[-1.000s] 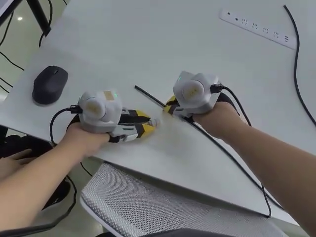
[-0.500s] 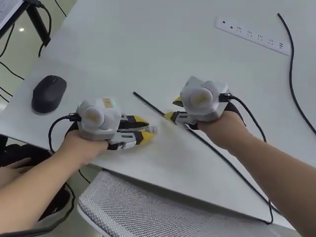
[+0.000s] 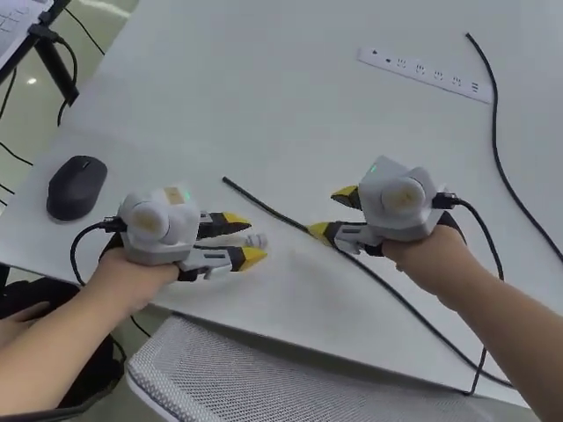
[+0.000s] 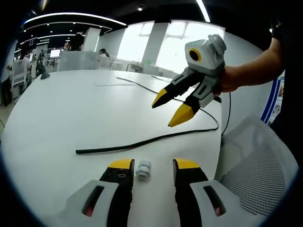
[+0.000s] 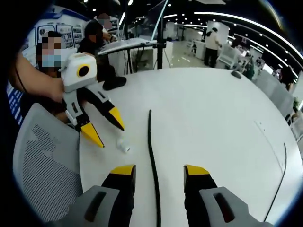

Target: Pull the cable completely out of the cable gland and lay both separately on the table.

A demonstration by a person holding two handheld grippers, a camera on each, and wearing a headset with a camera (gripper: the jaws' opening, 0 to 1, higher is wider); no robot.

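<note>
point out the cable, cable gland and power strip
cable point(image 3: 264, 204): head view, stretch near its free end
cable gland point(image 4: 143, 169): left gripper view, its white body
power strip point(image 3: 422, 74): head view, its top face

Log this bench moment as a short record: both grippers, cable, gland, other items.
left gripper: open, gland between its jaws, ungripped
right gripper: open, over the cable
cable: lying on the table, out of the gland
gland: white, on the table, apart from the cable
other: mouse, power strip
</note>
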